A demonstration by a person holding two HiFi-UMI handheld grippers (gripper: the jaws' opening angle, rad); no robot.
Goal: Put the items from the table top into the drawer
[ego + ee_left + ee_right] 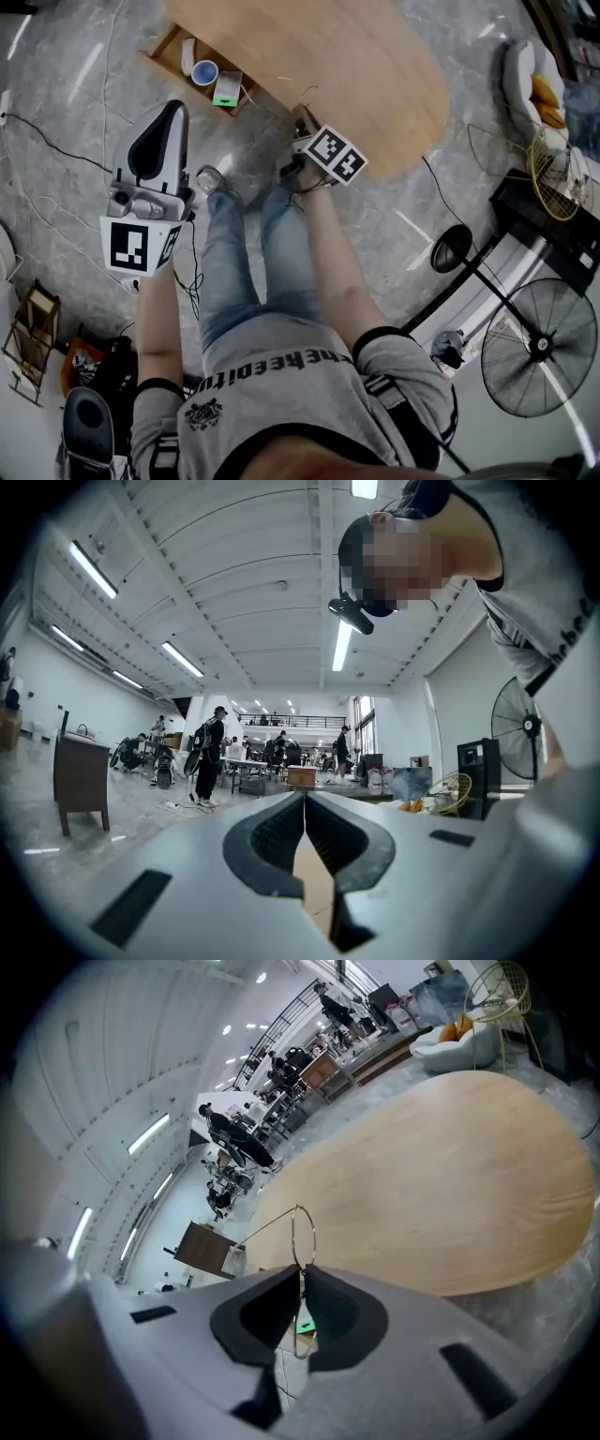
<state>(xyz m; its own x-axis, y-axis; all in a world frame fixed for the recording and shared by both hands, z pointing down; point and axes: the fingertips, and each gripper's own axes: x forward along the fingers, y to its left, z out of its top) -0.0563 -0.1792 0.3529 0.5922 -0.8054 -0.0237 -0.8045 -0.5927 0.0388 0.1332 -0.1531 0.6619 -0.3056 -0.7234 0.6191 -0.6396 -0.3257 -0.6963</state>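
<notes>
My right gripper (302,1277) is shut on a thin metal wire loop (303,1234) that sticks up between its pads, with a wire arm trailing left. In the head view this gripper (300,127) hangs at the near edge of the oval wooden table top (356,66), beside the open drawer (165,47). Inside the drawer lie a white object (187,52), a blue-and-white roll (204,71) and a green box (226,90). My left gripper (173,111) is held lower left, away from the table. Its jaws (305,808) are shut with nothing between them and face out into the hall.
The person's legs and shoes (214,180) stand right below the drawer. Cables (56,150) run over the marble floor. A standing fan (539,347), a black round lamp (452,247) and a wire chair (553,173) crowd the right. A wooden rack (33,328) sits at the left.
</notes>
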